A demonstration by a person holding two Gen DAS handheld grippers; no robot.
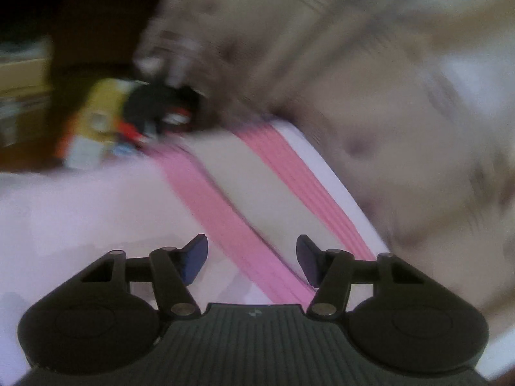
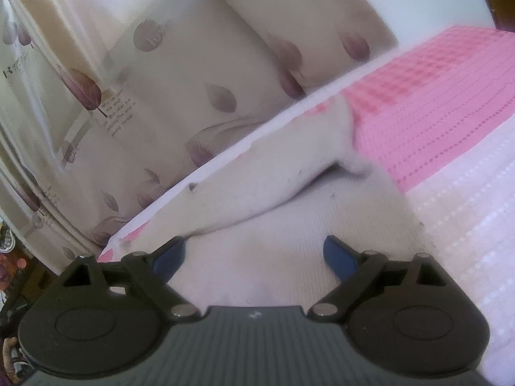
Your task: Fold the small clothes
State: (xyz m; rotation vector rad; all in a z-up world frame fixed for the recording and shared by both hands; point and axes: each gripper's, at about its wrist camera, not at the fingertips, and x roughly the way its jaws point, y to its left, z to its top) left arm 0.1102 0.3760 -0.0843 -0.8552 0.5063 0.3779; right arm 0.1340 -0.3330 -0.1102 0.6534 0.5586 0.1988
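Note:
A small cream-white garment [image 2: 257,193] lies flat on the pink and white bedcover [image 2: 450,112] near the bed's edge, with one narrow part stretched toward the far side. My right gripper [image 2: 254,257] is open just above the garment's near part, holding nothing. In the blurred left wrist view, my left gripper [image 1: 251,260] is open and empty over the bedcover, above a beige strip [image 1: 257,186] between two pink bands; I cannot tell whether that strip is the garment.
A cream curtain with purple leaf prints [image 2: 145,80] hangs right beside the bed's edge. In the left wrist view, blurred clutter [image 1: 128,122] with yellow, black and red items stands beyond the bed's far end.

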